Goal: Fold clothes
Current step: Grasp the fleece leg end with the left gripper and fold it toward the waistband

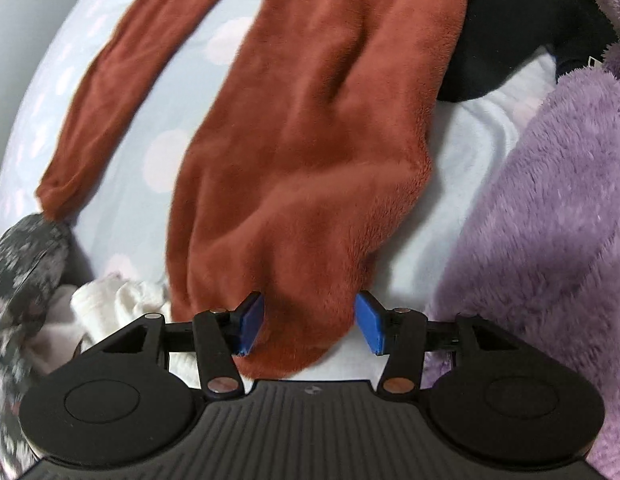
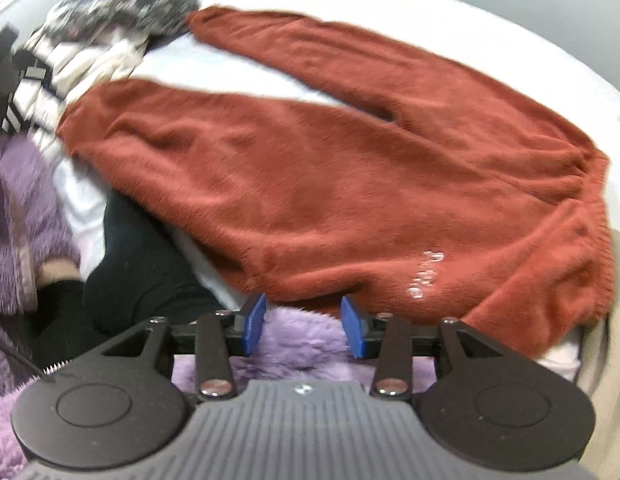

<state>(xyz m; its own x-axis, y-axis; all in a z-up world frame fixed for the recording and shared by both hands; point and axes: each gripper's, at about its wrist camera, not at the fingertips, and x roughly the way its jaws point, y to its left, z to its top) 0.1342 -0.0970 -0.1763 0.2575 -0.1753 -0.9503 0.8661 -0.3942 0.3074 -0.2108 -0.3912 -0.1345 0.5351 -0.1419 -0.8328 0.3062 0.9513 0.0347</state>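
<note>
Both grippers released, pointing steeply down.
My left gripper [image 1: 308, 326] straddles the rust sweater [image 1: 310, 128]; my right gripper [image 2: 304, 326] hovers over purple fleece [image 2: 298, 340].

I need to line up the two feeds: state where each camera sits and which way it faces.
Left wrist: on the left gripper, looking steeply down at the rust fleece sweater; blue pads apart.
Right wrist: on the right gripper, angled down across the sweater; pads apart over purple fleece.
Shared: sweater, purple fleece, black garment.
</note>
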